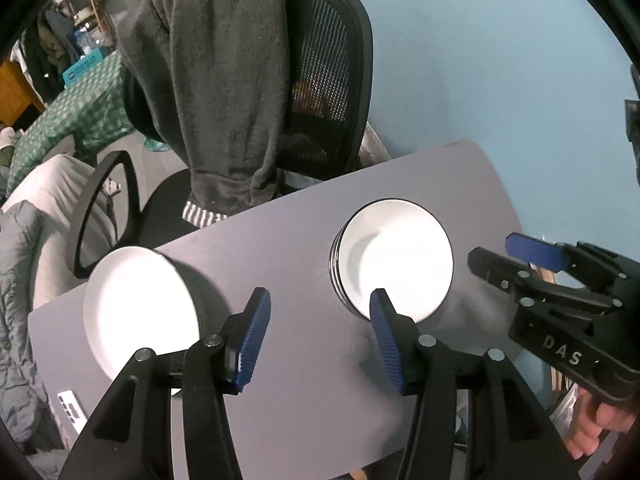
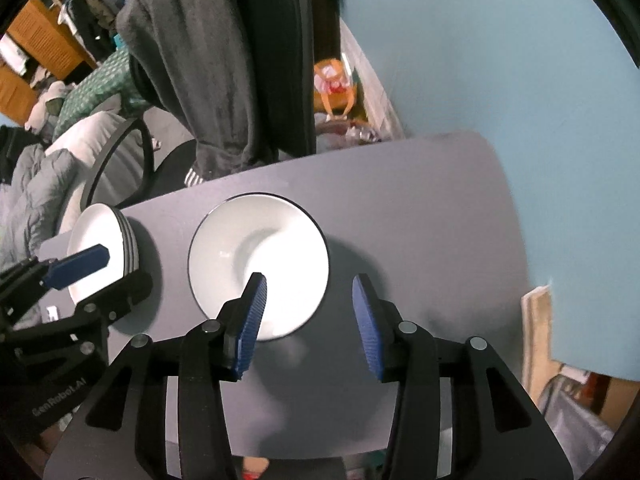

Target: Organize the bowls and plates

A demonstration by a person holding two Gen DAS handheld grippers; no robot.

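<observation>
The white black-rimmed plate stack (image 1: 394, 264) and white black-rimmed bowl stack (image 1: 140, 312) sit well apart on the grey table (image 1: 288, 240). Left gripper (image 1: 320, 336) and right gripper (image 2: 310, 320) jaws are released, empty. Sorting appears complete.

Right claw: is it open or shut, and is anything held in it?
Open and empty. The right claw has its blue pads apart above the table, with only the bowl stack rim behind one pad.

Bright overhead light blows out the white round plates (image 1: 140, 308) to glare and throws soft dark shadows onto the grey tabletop (image 1: 288, 240) beside them, while fisheye bending curves the tabletop's edges, black vignette fills the corners, and motion blur smears the surroundings beyond it.
</observation>
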